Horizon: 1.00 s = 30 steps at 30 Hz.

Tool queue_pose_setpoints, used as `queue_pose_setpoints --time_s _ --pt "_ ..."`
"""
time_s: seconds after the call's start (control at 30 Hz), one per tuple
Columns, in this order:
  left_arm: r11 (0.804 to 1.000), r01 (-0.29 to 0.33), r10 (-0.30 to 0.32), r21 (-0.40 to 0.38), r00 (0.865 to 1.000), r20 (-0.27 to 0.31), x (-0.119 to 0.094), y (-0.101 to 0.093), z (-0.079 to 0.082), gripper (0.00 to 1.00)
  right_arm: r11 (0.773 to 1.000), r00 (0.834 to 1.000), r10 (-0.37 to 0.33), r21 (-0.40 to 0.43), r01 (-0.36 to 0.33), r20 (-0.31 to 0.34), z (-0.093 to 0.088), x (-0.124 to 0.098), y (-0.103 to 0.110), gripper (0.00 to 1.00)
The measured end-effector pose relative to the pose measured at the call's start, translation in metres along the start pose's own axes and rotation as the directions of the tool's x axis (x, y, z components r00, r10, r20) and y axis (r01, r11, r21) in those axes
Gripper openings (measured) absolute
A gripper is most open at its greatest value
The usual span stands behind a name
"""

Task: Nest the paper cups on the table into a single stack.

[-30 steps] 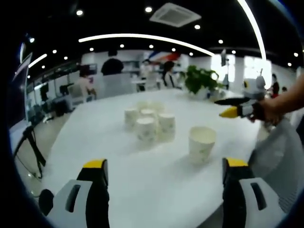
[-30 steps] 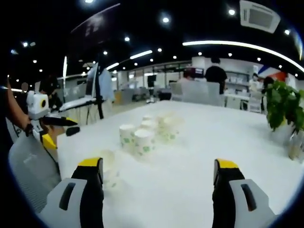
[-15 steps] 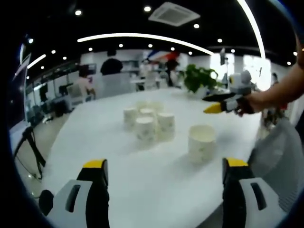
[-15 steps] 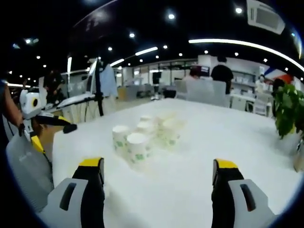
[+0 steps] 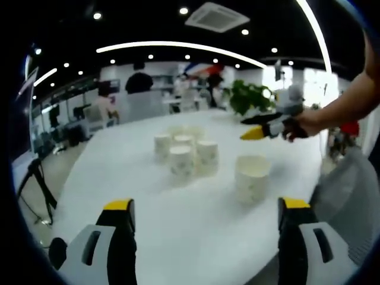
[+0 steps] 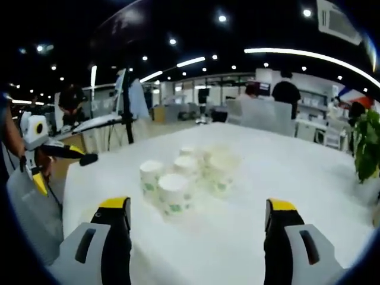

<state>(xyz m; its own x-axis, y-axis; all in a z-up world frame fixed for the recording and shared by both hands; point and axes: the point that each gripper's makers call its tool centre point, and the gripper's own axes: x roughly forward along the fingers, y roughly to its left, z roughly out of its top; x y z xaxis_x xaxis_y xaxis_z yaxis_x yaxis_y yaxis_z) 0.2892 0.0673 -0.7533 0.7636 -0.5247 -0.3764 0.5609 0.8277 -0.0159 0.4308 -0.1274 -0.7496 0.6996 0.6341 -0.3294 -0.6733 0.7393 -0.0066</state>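
In the left gripper view our left tongs (image 5: 205,217) are spread apart and empty, low over the white bench (image 5: 178,237); a cluster of paper cups (image 5: 184,153) stands mid-bench, with a lone cup (image 5: 252,177) apart to its right. The right tongs (image 5: 256,130) come in from the right above the bench; we cannot tell their gap here. In the right gripper view the right tongs (image 6: 196,222) are wide apart, empty, aimed at the cup cluster (image 6: 187,178), with the left tongs (image 6: 41,178) at the left edge. Risk, we judge: the cups touch or nearly touch, so closing on one may knock its neighbours, and a hard squeeze may crush the thin paper.
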Motion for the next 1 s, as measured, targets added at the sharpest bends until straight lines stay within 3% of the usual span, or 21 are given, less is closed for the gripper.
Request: queue_pose_setpoints --time_s 0.6,1.0 --pt "1.000 -0.012 0.012 -0.012 1.000 0.003 -0.001 0.004 0.000 0.98 0.997 0.997 0.076 -0.027 -0.076 -0.011 0.016 0.051 0.018 0.85" --pt "1.000 -0.020 0.021 -0.015 1.000 0.003 0.000 0.006 -0.001 0.98 0.994 0.994 0.106 -0.034 -0.107 -0.013 0.021 0.073 0.026 0.78"
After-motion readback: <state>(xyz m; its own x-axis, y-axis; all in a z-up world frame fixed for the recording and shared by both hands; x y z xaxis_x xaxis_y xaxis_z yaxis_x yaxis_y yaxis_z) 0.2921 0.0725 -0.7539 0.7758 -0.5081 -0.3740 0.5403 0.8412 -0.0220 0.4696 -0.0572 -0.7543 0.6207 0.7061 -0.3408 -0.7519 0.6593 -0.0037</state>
